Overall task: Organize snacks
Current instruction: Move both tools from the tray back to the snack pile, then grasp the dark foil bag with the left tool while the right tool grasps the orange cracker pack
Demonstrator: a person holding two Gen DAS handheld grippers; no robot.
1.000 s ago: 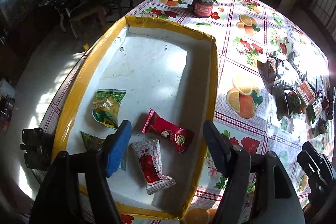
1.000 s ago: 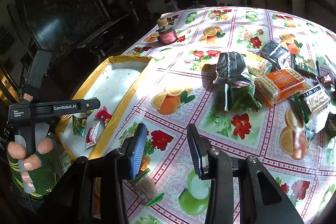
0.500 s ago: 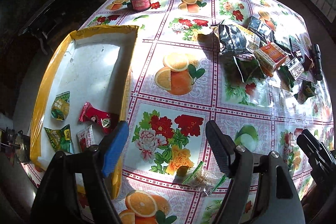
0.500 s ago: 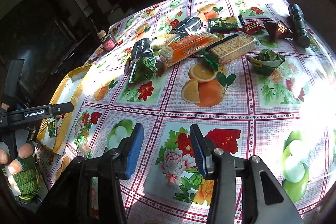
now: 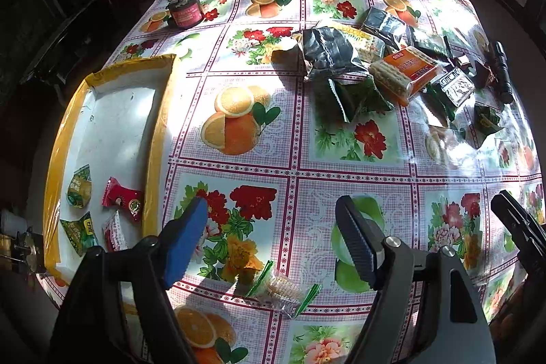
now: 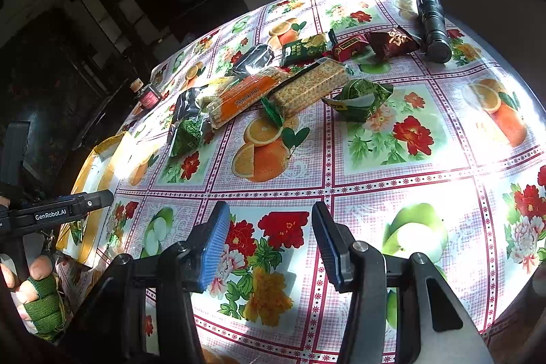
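A white tray with a yellow rim (image 5: pixel 157 139) lies at the table's left; it holds a red candy (image 5: pixel 123 198), green packets (image 5: pixel 79 186) and a white-red packet. A pile of snacks sits far right: an orange cracker pack (image 5: pixel 407 70), a dark foil bag (image 5: pixel 327 52), a green packet (image 5: pixel 355 98). In the right wrist view the pile shows an orange cracker pack (image 6: pixel 245 98), a cracker sleeve (image 6: pixel 312 87) and a green packet (image 6: pixel 360 99). A clear cracker packet (image 5: pixel 279 287) lies just under my open, empty left gripper (image 5: pixel 273 227). My right gripper (image 6: pixel 271 231) is open and empty above the cloth.
A red jar (image 5: pixel 186 12) stands at the far left of the table. A black flashlight (image 6: pixel 433 26) lies at the far right edge, also in the left wrist view (image 5: pixel 501 72). The floral tablecloth (image 5: pixel 341 193) covers the table. The tray also shows in the right wrist view (image 6: pixel 99 166).
My left gripper has swung right, off the tray and over the cloth by the clear cracker packet. My right gripper has swung right toward the snack pile. Both stayed open.
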